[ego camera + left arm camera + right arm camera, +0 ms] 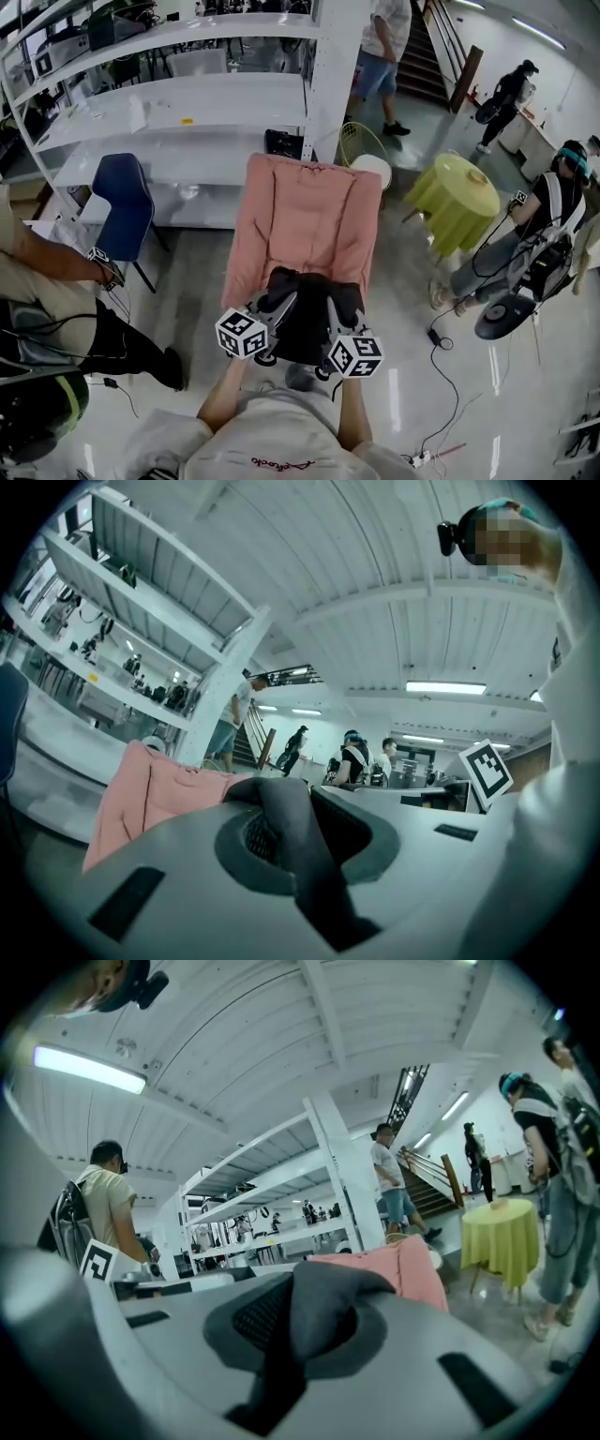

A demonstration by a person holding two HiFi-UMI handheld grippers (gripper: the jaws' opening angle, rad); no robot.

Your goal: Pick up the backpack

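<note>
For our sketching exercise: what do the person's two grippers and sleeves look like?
The left gripper and right gripper have light grey bodies and dark grey ribbed fingers, each with a white cube bearing black square markers. The person wears short white T-shirt sleeves.

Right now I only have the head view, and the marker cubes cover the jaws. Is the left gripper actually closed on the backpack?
Observer: Yes. In the left gripper view the left gripper is pinched on a dark strap of the backpack. The strap runs right through the jaws.
Operator: And the right one?
Observer: The right gripper is shut on a wider fold of grey fabric, which bulges above the jaws.
Operator: Anything else caught in either one?
Observer: No, only that fabric sits between them. The pink chair shows beyond, apart from the jaws.
</note>
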